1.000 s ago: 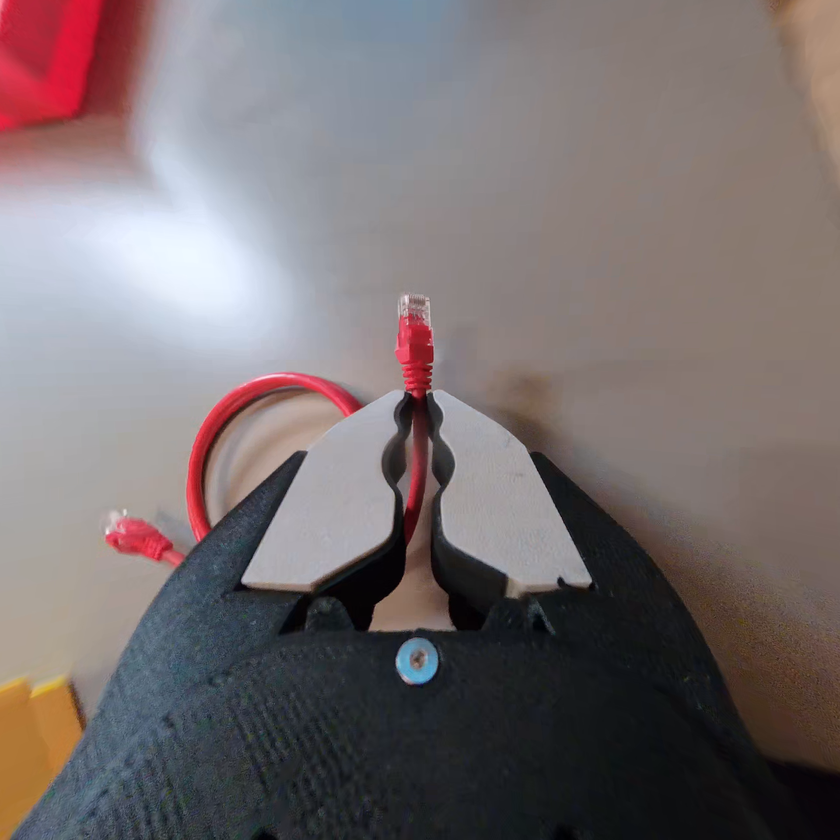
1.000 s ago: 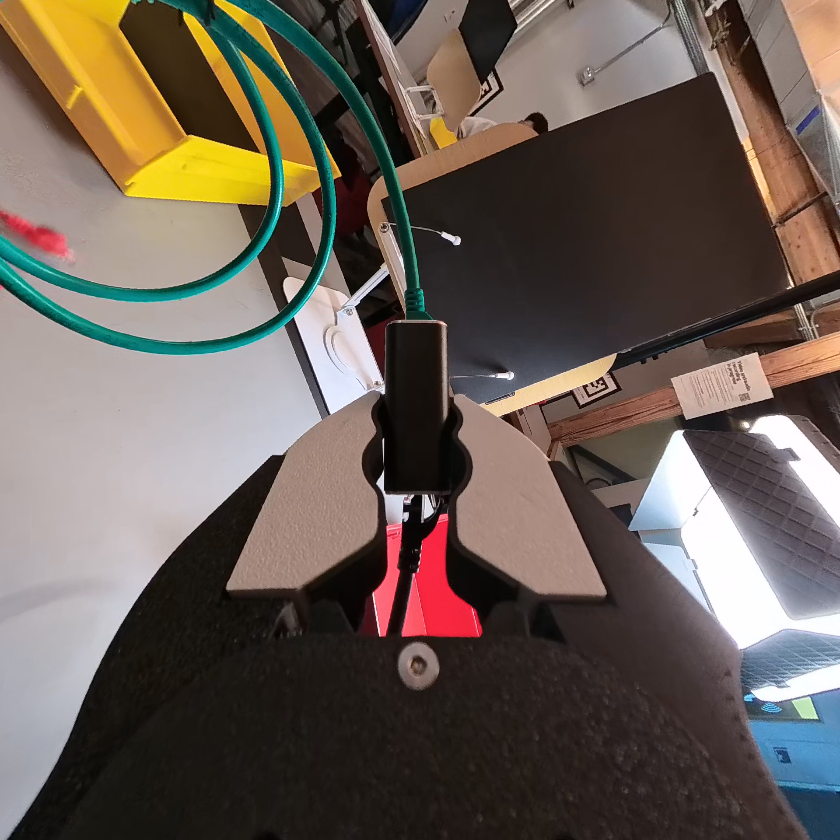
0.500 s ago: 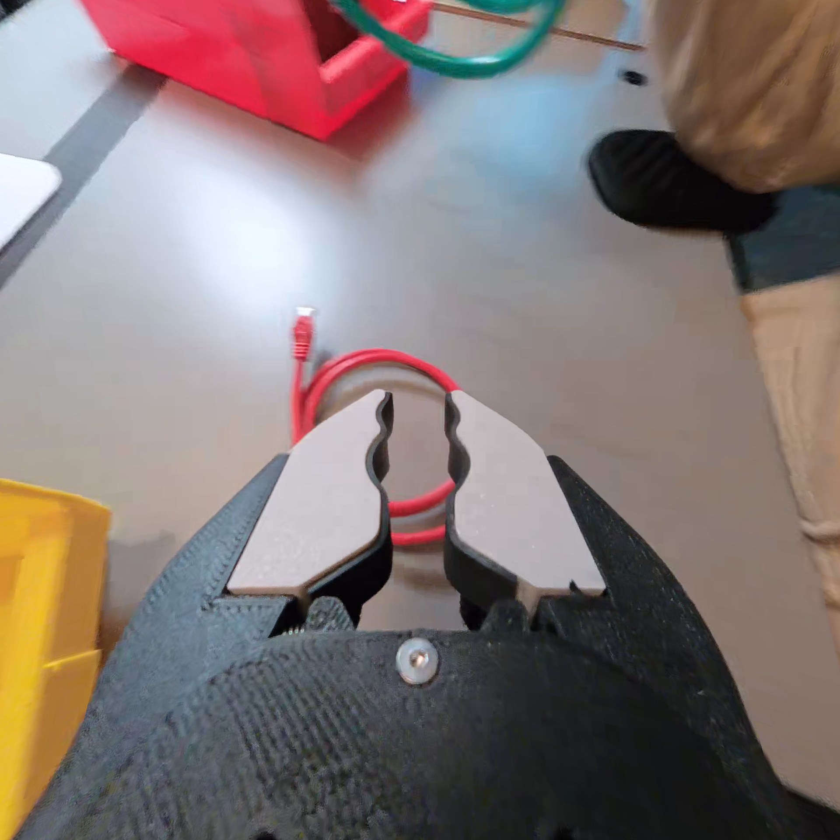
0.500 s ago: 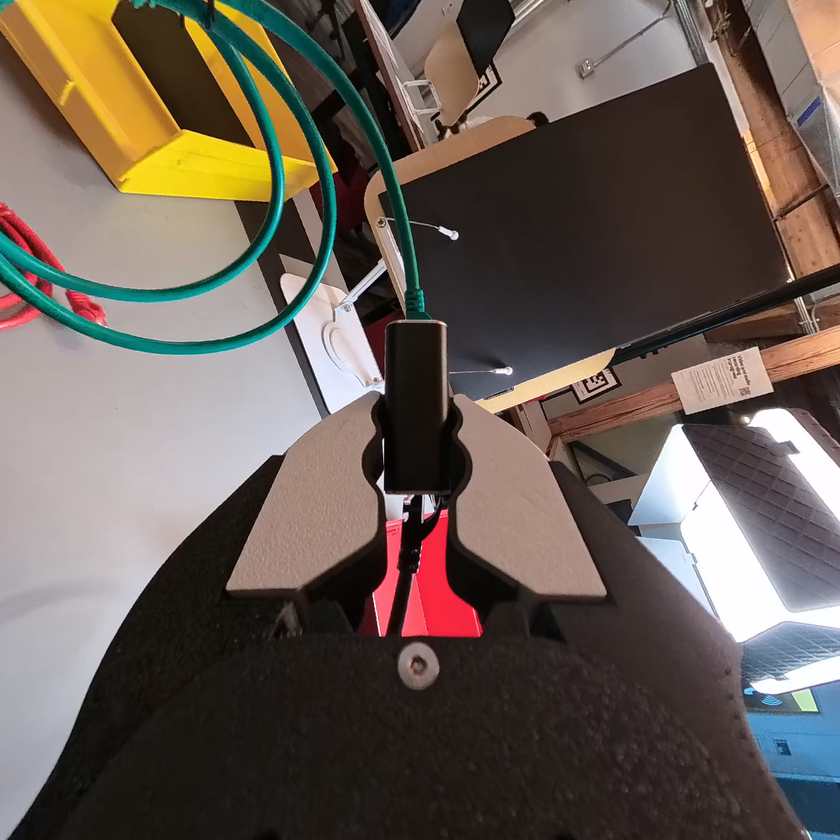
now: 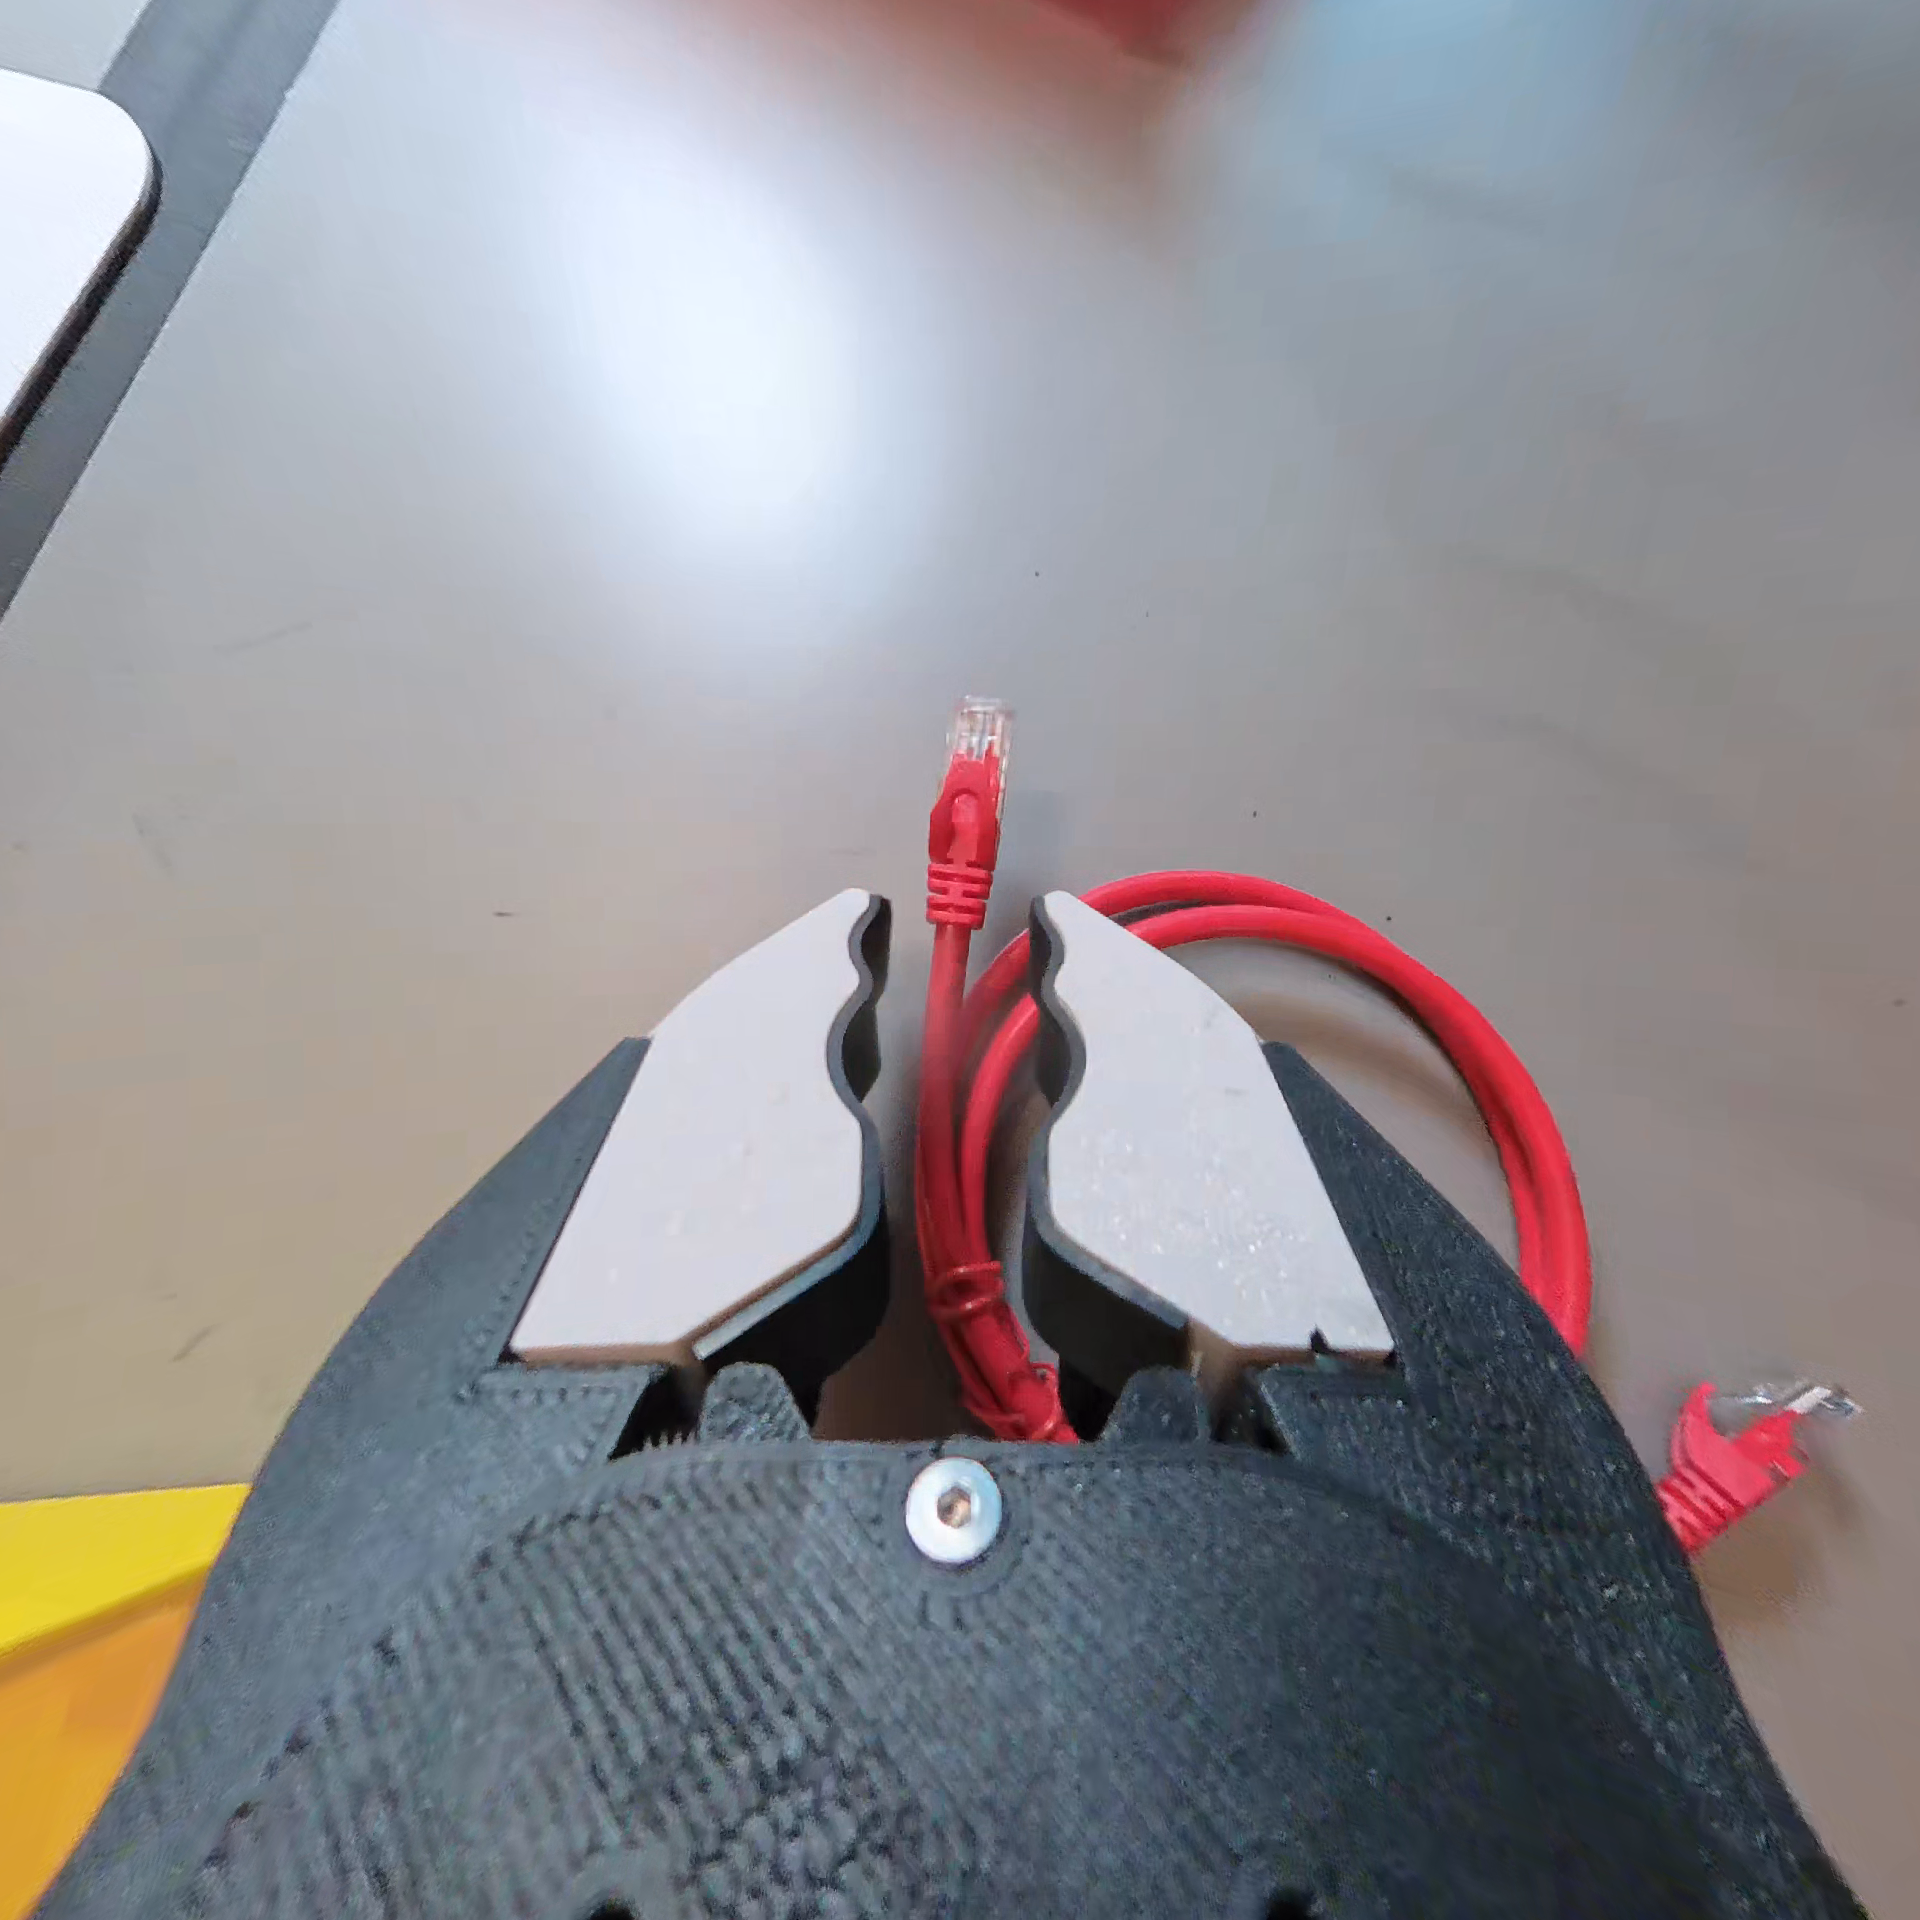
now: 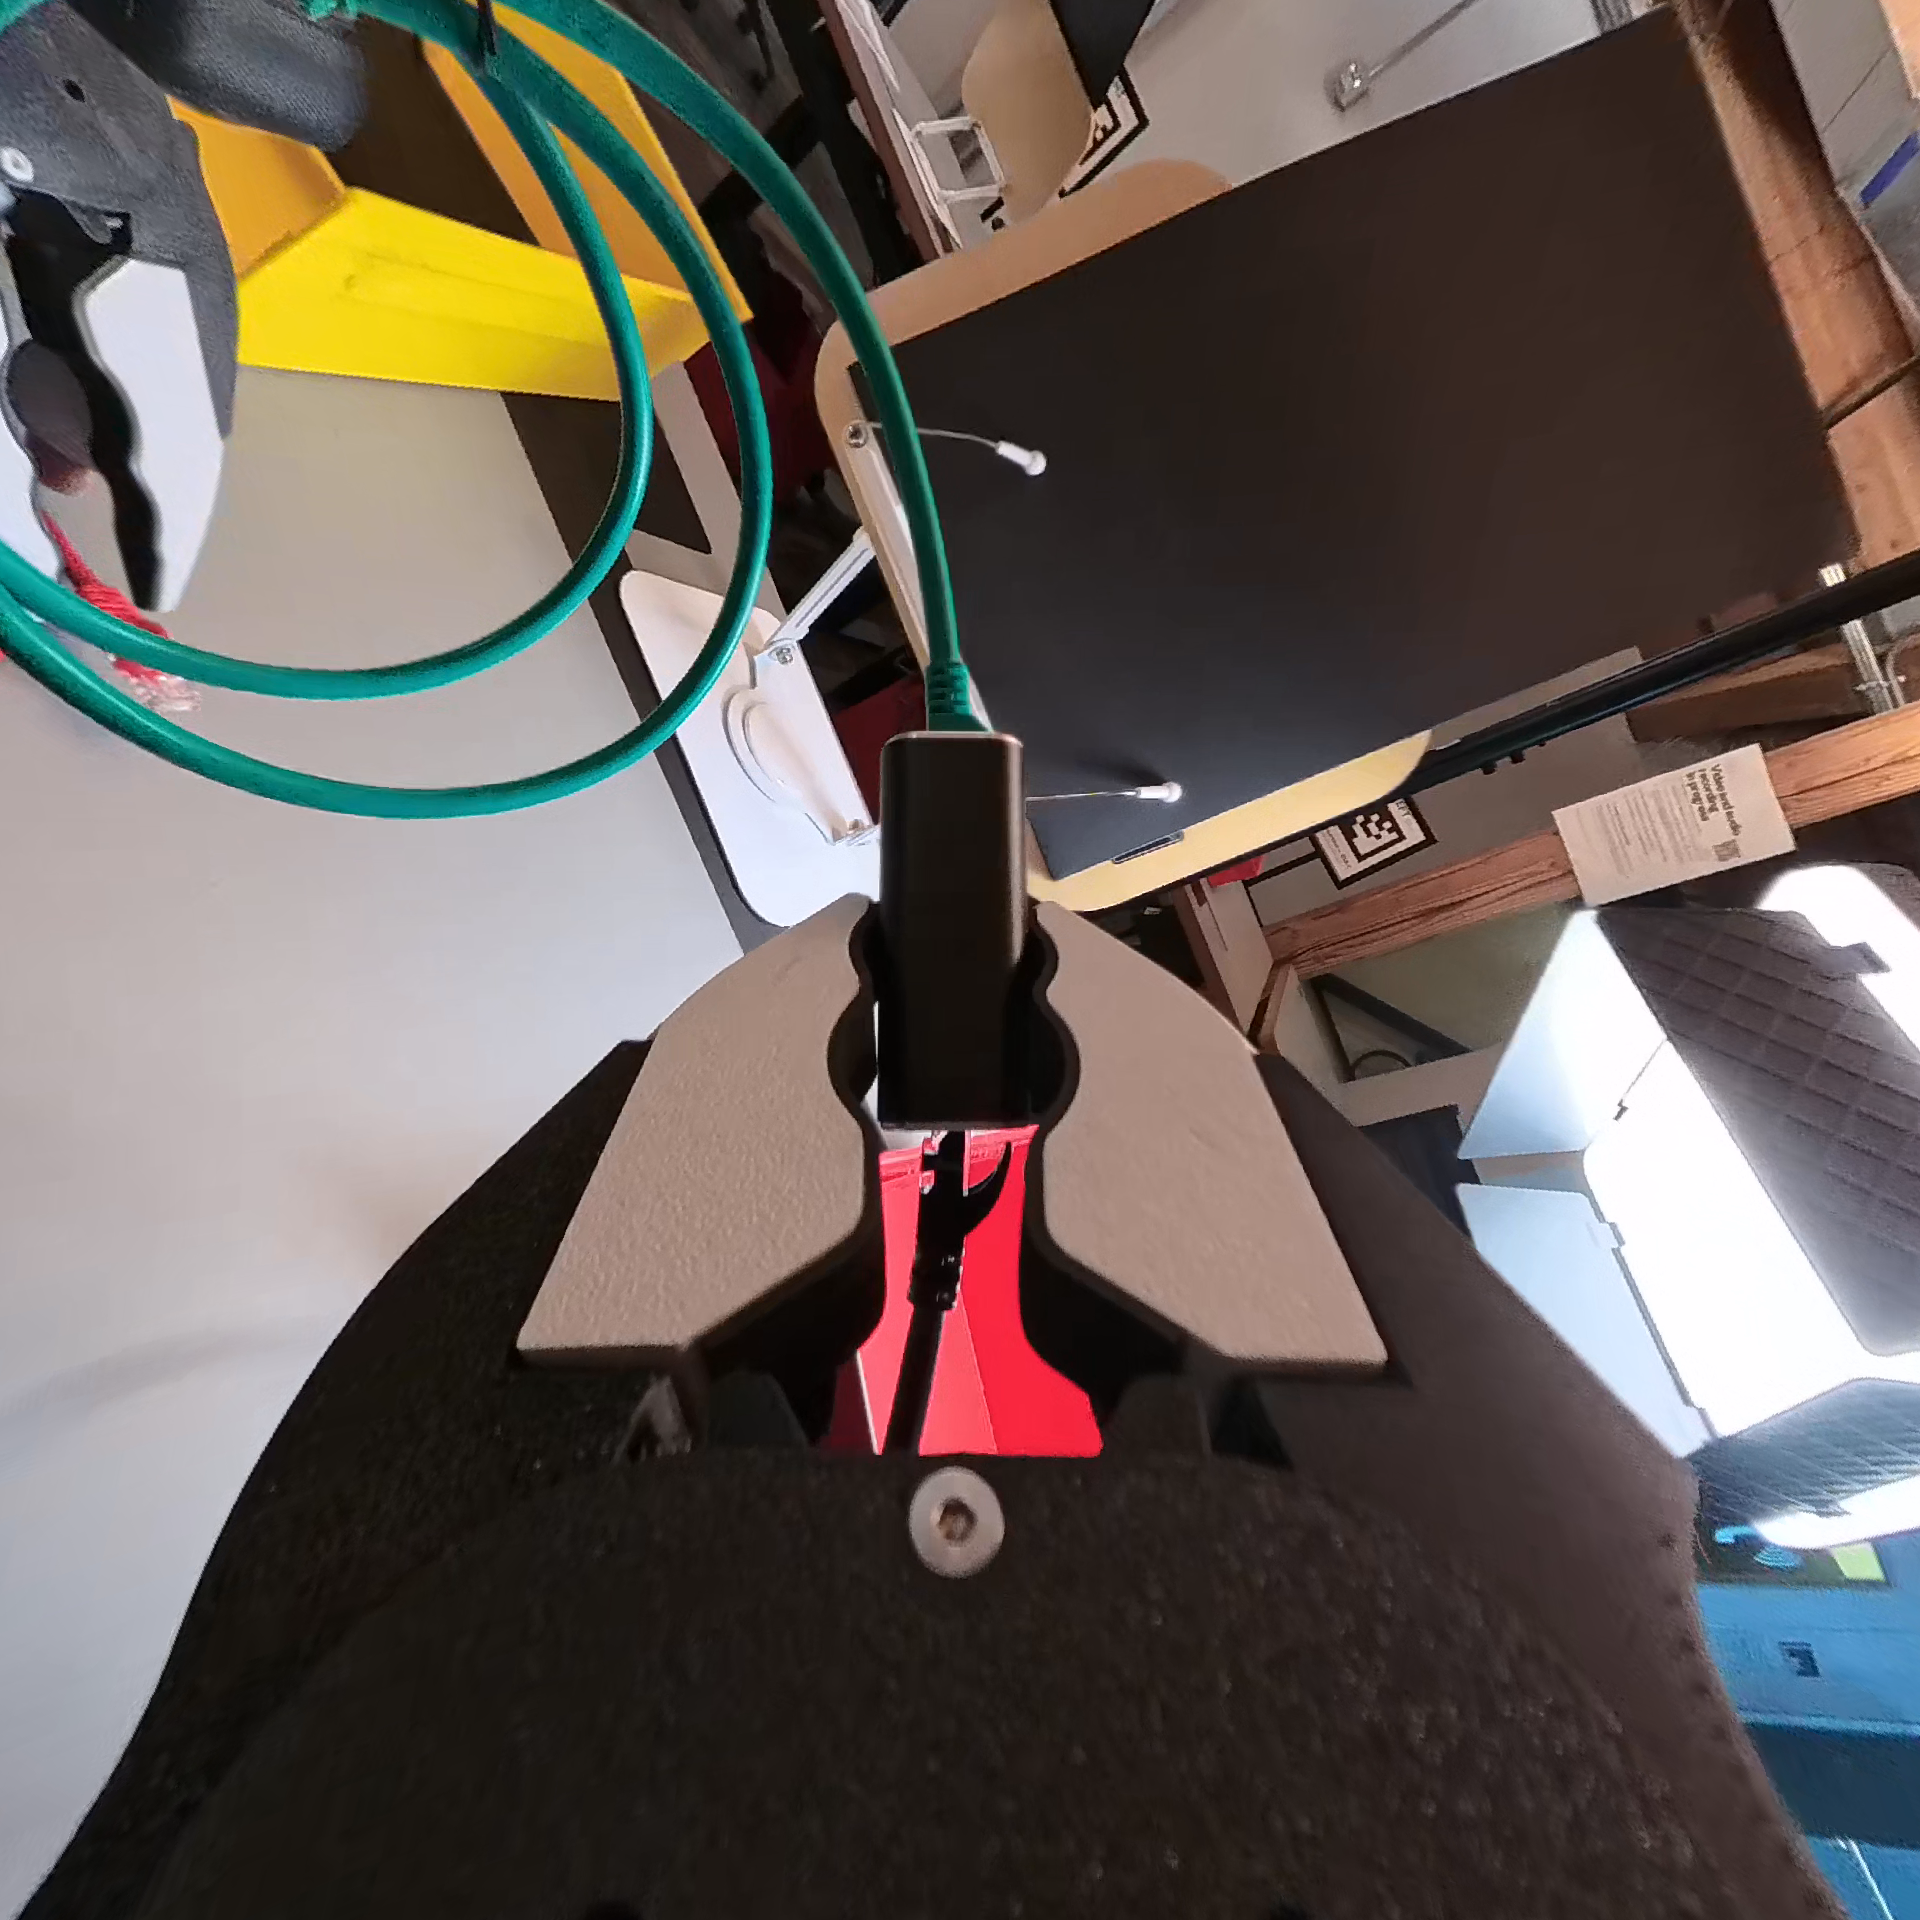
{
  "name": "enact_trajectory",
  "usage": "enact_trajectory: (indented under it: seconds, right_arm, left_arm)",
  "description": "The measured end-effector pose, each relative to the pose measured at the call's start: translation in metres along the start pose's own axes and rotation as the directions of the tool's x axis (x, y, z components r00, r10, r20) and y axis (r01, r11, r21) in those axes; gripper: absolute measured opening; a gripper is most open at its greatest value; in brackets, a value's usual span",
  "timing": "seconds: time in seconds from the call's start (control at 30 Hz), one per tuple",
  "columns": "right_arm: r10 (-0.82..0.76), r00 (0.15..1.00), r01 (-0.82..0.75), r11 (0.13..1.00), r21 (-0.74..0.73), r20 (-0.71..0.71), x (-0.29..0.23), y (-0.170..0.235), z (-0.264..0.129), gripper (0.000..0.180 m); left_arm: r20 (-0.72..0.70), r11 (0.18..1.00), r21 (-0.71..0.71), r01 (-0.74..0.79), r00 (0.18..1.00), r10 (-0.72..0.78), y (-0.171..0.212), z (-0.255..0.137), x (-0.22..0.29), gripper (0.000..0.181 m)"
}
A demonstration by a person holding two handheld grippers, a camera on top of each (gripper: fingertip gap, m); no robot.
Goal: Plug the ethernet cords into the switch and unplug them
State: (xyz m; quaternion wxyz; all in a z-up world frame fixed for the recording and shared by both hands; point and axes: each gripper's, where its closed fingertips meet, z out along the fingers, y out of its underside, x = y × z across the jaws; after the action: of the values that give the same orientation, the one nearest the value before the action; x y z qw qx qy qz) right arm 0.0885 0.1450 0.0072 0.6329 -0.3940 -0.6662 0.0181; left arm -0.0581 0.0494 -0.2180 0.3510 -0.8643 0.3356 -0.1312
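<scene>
A red ethernet cord [image 5: 1455, 1029] lies coiled on the grey table [image 5: 520, 727]. One plug [image 5: 971, 790] points forward just past my left gripper [image 5: 961, 914], which is open with the cord running between its fingers. The other plug [image 5: 1756, 1444] lies to the right. My right gripper [image 6: 951, 914] is shut on a small black switch [image 6: 951, 935] held off the table. A green cord [image 6: 675, 675] is plugged into the switch's far end and loops up to the left. The left gripper [image 6: 114, 416] also shows in the right wrist view, above the red cord [image 6: 104, 603].
A yellow bin [image 6: 416, 281] stands at the far table edge and shows at the lower left of the left wrist view [image 5: 83, 1621]. A red bin [image 6: 966, 1351] lies under my right gripper. A black cable [image 6: 935, 1247] hangs from the switch's near end. A white pad [image 5: 52, 239] lies far left. The tips of one gripper are about 30 centimetres away from the tips of the other.
My left gripper let go of the red cord, which dropped to the table, and has come down with open fingers astride it. My right gripper has held still with the switch.
</scene>
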Motion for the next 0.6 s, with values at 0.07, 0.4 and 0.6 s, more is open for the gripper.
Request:
enact_trajectory:
  seconds: [0.07, 0.4, 0.6]
  right_arm:
    - [-0.006, 1.0, 0.006, 1.0, -0.001, 0.016, -0.006, 0.002, 0.006, 0.024]
    - [-0.185, 0.98, 0.18, 0.981, 0.069, 0.072, -0.054, 0.0, 0.037, 0.024]
    - [-0.392, 0.916, 0.385, 0.919, 0.088, 0.087, -0.103, -0.006, 0.061, 0.024]
  left_arm:
    - [0.026, 0.999, -0.024, -0.036, 0.999, 0.037, 0.004, 0.003, -0.002, 0.01]
    - [0.124, 0.992, 0.129, 0.01, 0.992, -0.026, -0.019, -0.091, -0.025, 0.01]
    - [0.009, 0.989, 0.149, -0.005, 1.0, 0.004, -0.033, -0.153, 0.013, 0.01]
